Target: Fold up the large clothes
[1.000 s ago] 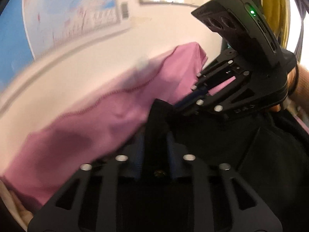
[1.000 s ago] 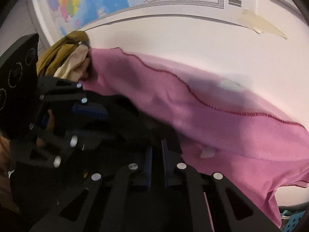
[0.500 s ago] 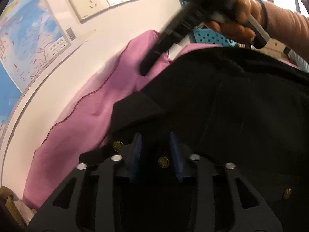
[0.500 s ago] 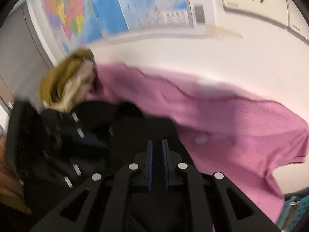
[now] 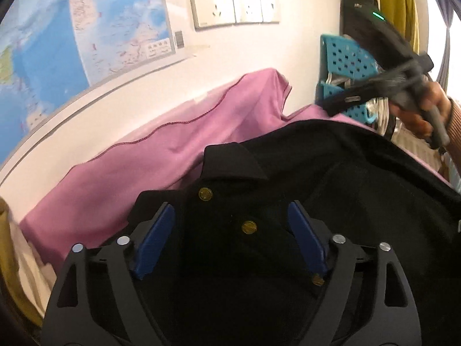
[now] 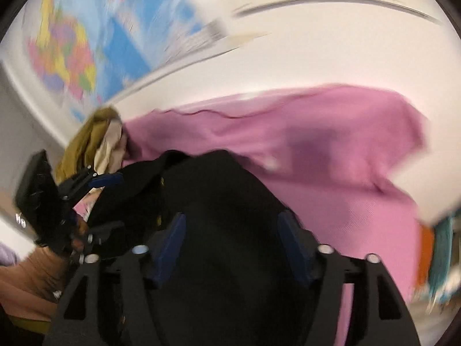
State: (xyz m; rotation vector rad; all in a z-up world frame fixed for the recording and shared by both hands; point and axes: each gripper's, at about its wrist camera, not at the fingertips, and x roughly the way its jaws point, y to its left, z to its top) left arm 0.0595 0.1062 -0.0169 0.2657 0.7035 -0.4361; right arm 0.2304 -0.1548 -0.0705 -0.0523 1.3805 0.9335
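A black collared garment (image 5: 331, 190) with gold buttons lies spread over a pink cloth (image 5: 161, 155). My left gripper (image 5: 230, 225) is open just above the garment's button placket, holding nothing. My right gripper (image 6: 230, 230) is open over the garment's black fabric (image 6: 219, 190); this view is motion-blurred. The right gripper also shows in the left wrist view (image 5: 383, 86), raised at the far right. The left gripper shows at the left of the right wrist view (image 6: 95, 184).
A wall with a map (image 5: 86, 28) and sockets (image 5: 233, 5) stands behind. A blue perforated basket (image 5: 345, 66) is at the right. Mustard and cream clothes (image 6: 92, 141) are piled at the left. The pink cloth (image 6: 331, 155) covers the surface.
Both grippers have opened and let go of the black garment, which now lies spread flat. The right gripper has swung away to the right and upward.
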